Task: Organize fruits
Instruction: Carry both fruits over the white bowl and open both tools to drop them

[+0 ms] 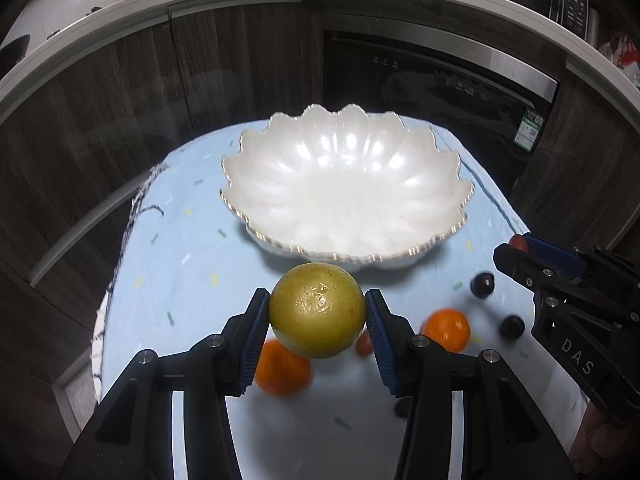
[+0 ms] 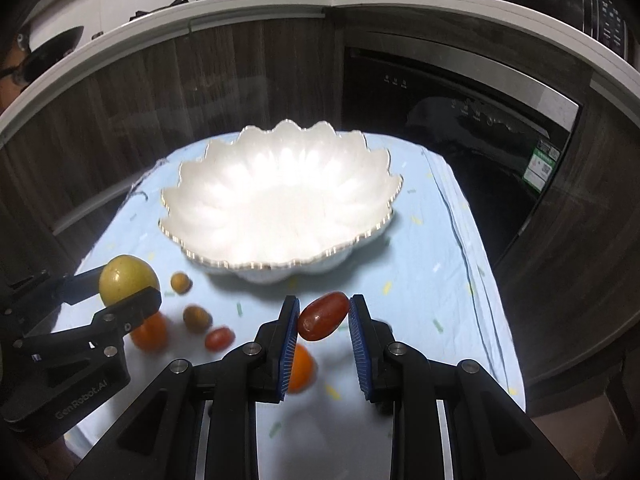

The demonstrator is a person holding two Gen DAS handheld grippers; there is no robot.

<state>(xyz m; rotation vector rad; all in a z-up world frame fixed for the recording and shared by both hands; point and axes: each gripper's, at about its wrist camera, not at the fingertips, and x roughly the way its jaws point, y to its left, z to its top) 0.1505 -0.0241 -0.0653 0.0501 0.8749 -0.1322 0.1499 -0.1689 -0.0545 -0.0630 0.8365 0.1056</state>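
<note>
The left gripper (image 1: 317,322) has its fingers closed about a third of the way in on a round yellow-green fruit (image 1: 317,316), both blue pads pressed to its sides, holding it clear of the tabletop (image 1: 168,264) near the near edge. The right gripper (image 2: 324,316) has its fingers nearly together, pinching a small oblong red tomato (image 2: 323,316) above the cloth.

On the light blue cloth below them lie two oranges (image 1: 282,368), a second small red tomato (image 2: 219,338) and two small brownish-yellow fruits (image 2: 197,318) toward the left side, with two small dark round fruits (image 1: 483,284) toward the right side.

Farther in, around the middle of the tabletop, a white scalloped bowl (image 1: 432,184) with a gold rim stands upright and holds nothing. Beyond the far edge are dark wood cabinets (image 1: 120,100).
</note>
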